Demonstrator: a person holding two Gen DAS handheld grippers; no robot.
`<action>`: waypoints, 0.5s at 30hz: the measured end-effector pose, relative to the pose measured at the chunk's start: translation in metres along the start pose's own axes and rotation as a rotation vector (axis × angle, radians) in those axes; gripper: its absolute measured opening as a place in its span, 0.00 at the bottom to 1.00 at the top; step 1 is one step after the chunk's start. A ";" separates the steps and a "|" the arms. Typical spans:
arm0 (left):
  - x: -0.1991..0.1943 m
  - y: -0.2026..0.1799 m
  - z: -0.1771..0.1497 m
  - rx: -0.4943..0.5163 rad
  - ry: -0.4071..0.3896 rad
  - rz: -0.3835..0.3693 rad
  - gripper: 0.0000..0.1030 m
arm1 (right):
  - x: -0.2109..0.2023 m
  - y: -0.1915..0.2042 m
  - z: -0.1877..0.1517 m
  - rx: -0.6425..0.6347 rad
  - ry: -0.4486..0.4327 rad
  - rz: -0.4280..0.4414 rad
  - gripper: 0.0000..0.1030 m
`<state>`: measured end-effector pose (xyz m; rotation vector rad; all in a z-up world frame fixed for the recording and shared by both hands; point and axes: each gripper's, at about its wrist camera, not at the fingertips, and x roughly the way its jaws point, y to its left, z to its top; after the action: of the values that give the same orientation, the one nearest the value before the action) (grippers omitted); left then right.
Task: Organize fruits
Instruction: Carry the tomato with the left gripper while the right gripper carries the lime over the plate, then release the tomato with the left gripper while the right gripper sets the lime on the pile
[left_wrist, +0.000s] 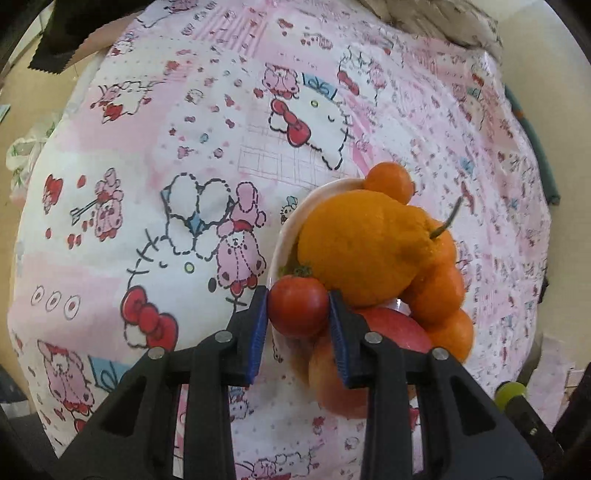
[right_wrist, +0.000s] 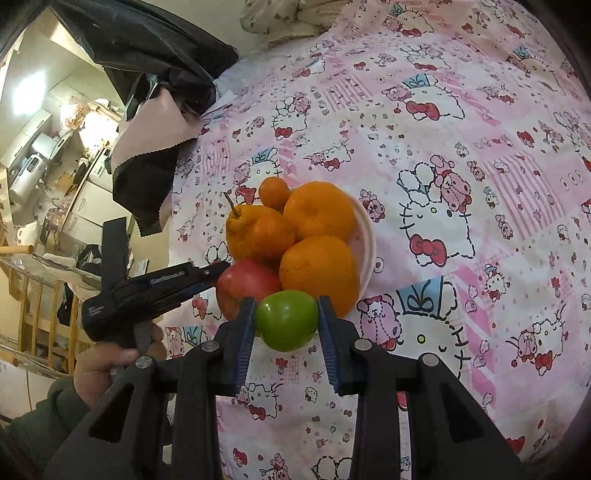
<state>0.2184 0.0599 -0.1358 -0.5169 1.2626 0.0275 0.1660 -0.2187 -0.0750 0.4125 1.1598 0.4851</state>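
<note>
A pale pink bowl (left_wrist: 286, 236) on the cartoon-print cloth holds several oranges, among them a big stemmed one (left_wrist: 365, 247), and a red apple (left_wrist: 397, 328). My left gripper (left_wrist: 297, 308) is shut on a small red tomato (left_wrist: 297, 306) at the bowl's near rim. In the right wrist view the bowl (right_wrist: 365, 240) shows the same pile of oranges (right_wrist: 319, 271) and the apple (right_wrist: 245, 284). My right gripper (right_wrist: 286, 321) is shut on a green fruit (right_wrist: 286, 319) just in front of the bowl. The left gripper's body (right_wrist: 147, 291) reaches in from the left, its fingertips hidden behind the apple.
The pink and white cloth (left_wrist: 184, 147) covers a bed-like surface. A black and tan fabric piece (right_wrist: 155, 147) lies at its left edge, with a pillow (right_wrist: 284, 18) at the back. Beyond the edge is a cluttered room with a wooden rack (right_wrist: 37, 325).
</note>
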 end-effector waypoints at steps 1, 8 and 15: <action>0.003 0.000 0.001 -0.007 0.006 -0.004 0.29 | 0.001 0.000 0.000 0.000 0.004 -0.001 0.34; 0.005 0.009 0.002 -0.050 0.016 -0.010 0.65 | 0.006 0.001 0.002 0.000 0.018 0.004 0.34; -0.027 0.005 -0.004 0.010 -0.062 0.038 0.66 | 0.002 0.006 0.005 -0.014 0.004 0.031 0.34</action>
<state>0.2044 0.0696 -0.1142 -0.4799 1.2115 0.0690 0.1704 -0.2129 -0.0718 0.4175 1.1550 0.5207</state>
